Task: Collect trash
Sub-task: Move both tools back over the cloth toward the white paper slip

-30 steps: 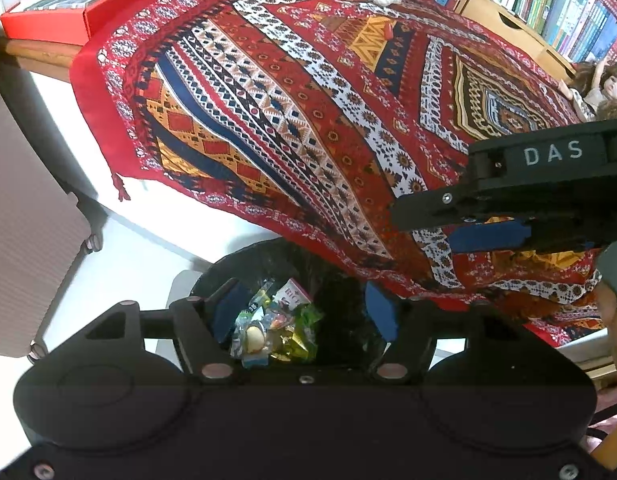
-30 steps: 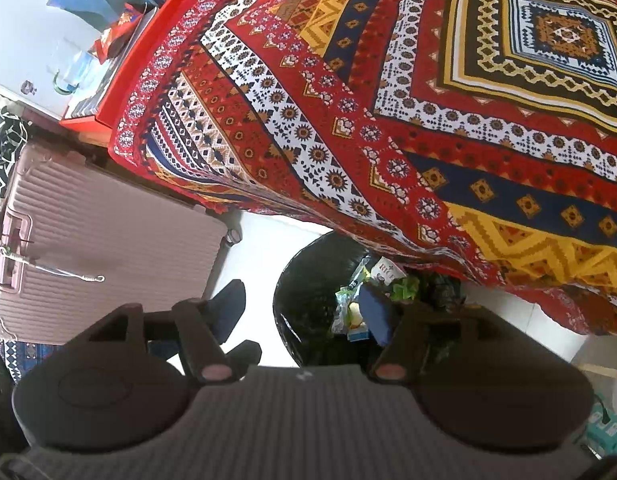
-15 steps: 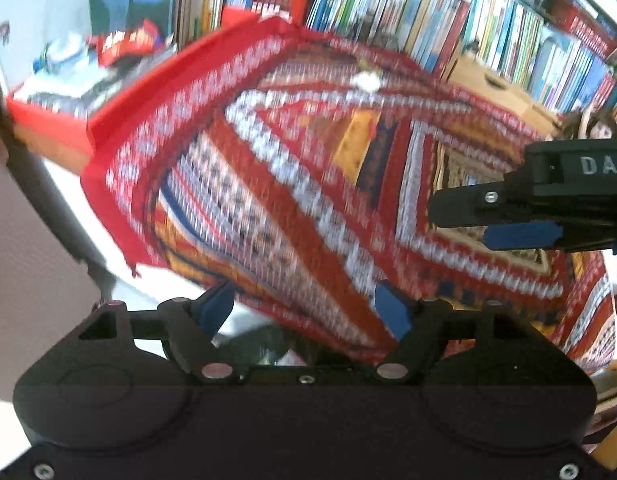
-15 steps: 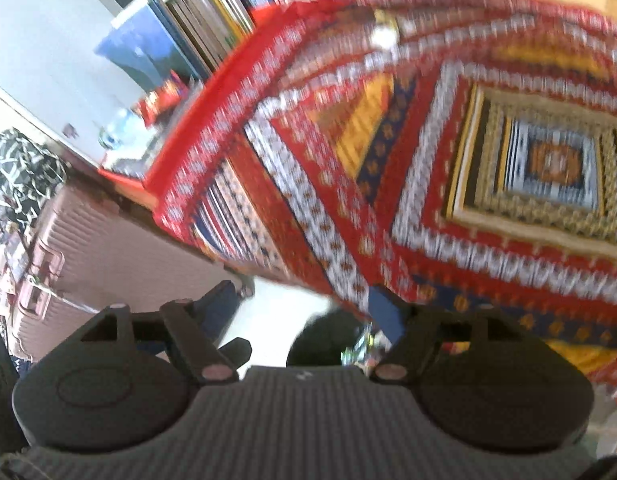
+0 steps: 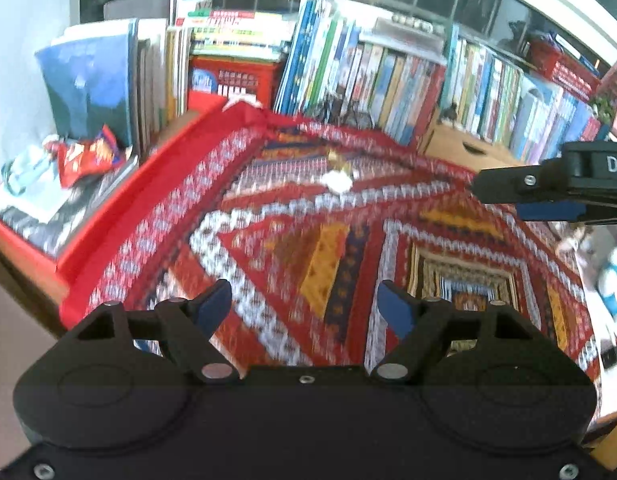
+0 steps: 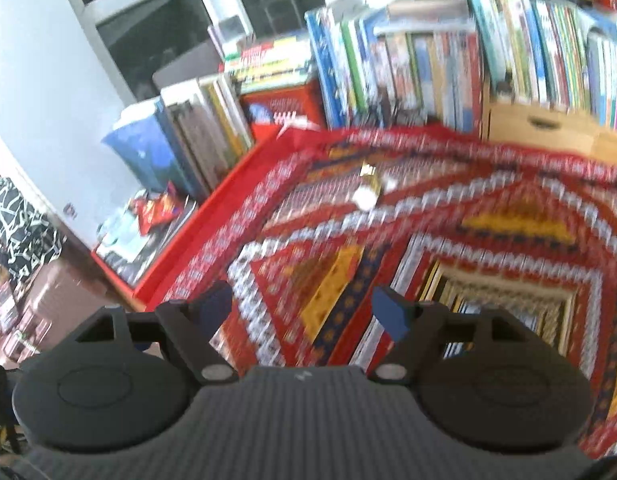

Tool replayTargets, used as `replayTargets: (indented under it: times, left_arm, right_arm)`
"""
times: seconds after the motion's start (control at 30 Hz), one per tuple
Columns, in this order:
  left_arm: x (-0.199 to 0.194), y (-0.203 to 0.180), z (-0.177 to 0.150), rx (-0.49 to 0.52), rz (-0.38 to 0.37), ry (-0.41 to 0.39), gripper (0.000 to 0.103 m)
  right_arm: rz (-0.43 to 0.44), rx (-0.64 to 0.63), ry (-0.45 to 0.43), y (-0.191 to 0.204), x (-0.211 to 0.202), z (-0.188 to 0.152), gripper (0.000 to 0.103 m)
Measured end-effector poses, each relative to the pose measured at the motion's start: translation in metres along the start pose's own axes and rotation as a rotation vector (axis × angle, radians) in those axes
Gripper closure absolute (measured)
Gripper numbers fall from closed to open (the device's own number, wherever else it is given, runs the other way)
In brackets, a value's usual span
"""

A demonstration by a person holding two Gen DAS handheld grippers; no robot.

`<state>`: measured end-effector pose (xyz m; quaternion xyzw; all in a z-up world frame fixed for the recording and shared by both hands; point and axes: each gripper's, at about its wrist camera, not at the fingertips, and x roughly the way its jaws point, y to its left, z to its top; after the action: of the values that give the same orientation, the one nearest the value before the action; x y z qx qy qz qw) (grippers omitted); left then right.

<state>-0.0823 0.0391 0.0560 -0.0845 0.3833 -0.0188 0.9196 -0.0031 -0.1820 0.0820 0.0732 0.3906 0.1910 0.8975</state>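
Both the left gripper (image 5: 304, 308) and right gripper (image 6: 302, 308) hang spread and empty over the patterned cloth (image 5: 328, 248), their jaws having just been opening, white crumpled paper (image 5: 337, 181) far ahead.

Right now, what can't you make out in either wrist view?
- White scrap and gold piece on the patterned cloth: small and motion-blurred in both views; what they are is unclear.
- Right gripper in the left view: body cut off by the right edge.
- Book titles: blurred.
- Cloth's near edge: hidden behind the left gripper body.
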Motion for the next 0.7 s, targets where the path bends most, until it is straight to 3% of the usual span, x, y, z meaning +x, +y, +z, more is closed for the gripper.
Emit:
replayTargets:
  times: [0.33, 0.57, 0.7]
  left_arm:
    - [0.057, -0.022, 0.067, -0.022, -0.005, -0.045, 0.025]
    - [0.112, -0.028, 0.085, -0.096, -0.002, -0.022, 0.035]
    - [0.137, -0.021, 0.088, -0.118, 0.017, -0.001, 0.046]
  right_arm:
    - [-0.093, -0.113, -0.115, -0.041, 0.022, 0.071, 0.019]
    - [-0.104, -0.181, -0.080, -0.073, 0.070, 0.108, 0.022]
    - [-0.096, -0.190, -0.025, -0.089, 0.106, 0.118, 0.026]
